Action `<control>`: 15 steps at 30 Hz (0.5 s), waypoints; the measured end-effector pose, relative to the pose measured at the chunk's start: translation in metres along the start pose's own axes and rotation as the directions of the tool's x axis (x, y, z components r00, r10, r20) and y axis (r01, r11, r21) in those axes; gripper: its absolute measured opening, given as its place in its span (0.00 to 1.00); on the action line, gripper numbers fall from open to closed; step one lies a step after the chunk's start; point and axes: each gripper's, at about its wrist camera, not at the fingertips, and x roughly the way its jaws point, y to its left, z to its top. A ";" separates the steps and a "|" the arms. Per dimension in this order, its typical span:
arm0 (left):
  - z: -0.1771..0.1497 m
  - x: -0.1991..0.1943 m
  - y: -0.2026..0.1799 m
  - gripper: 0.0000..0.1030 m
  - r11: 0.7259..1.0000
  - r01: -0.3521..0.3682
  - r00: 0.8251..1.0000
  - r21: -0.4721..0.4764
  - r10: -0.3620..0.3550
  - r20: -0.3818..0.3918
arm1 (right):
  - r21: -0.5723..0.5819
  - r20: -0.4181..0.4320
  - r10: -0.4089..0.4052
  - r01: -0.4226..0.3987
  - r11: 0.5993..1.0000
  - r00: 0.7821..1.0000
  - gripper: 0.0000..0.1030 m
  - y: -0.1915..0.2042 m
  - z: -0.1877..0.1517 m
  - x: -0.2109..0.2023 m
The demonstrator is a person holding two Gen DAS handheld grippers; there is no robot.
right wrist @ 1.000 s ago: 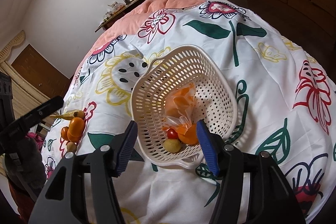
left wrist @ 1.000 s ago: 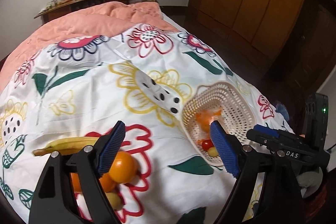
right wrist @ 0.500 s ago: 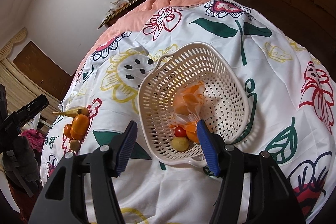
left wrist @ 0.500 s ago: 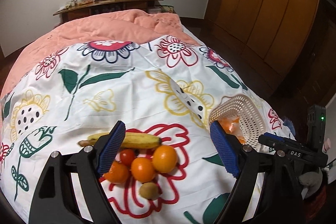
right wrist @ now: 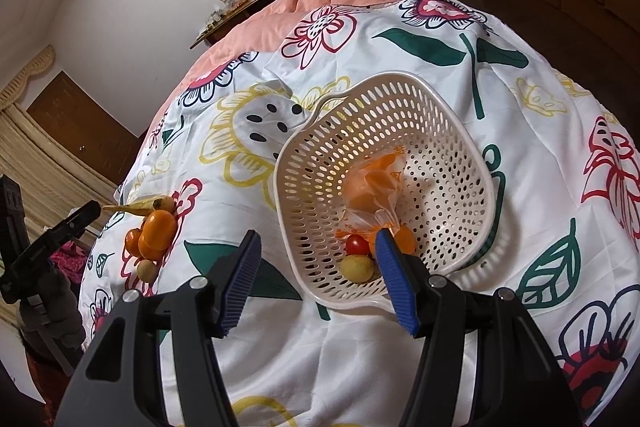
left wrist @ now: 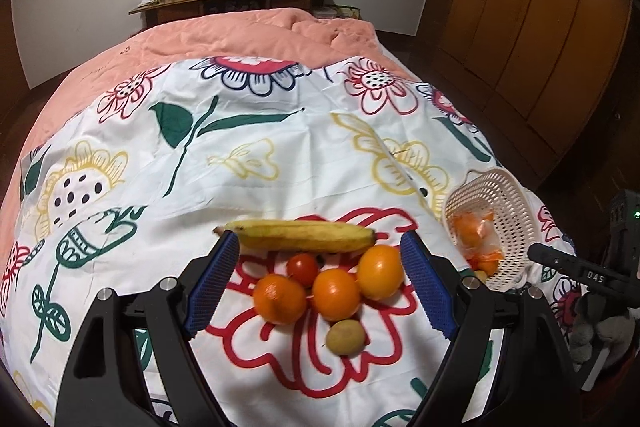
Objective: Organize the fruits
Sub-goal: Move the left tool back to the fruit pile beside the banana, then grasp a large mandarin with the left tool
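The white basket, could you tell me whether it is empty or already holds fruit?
Partly filled: the white basket holds a bagged orange, a tomato and a yellowish fruit.

Perforated plastic basket (right wrist: pixel 472 163), cloth bedspread (left wrist: pixel 280 139)

Both grippers look like the same build. The left gripper (left wrist: pixel 320 287) has chunky matte black plastic arms with triangular cutouts, silver round screw heads at the joints, and ribbed blue pads (left wrist: pixel 212 285) on the fingers. The right gripper (right wrist: pixel 316 281) matches: black frame, silver bolts, blue ridged pads (right wrist: pixel 394 281). Seen from the left camera, its black body has "DAS" in white lettering.
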 end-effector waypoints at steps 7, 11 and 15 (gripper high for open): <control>-0.012 0.006 0.014 0.73 0.999 -0.015 1.000 -0.037 0.014 -0.021 | -0.007 -0.006 0.002 -0.002 1.000 1.000 0.58 0.004 -0.001 0.002; -0.021 0.014 0.019 0.65 0.999 -0.018 0.999 -0.043 0.016 -0.046 | -0.009 -0.010 0.003 -0.003 1.000 1.000 0.58 0.005 -0.002 0.003; -0.028 0.022 0.023 0.55 0.999 -0.015 0.998 -0.049 0.012 -0.069 | -0.015 -0.015 0.005 -0.005 1.000 1.000 0.58 0.007 -0.003 0.005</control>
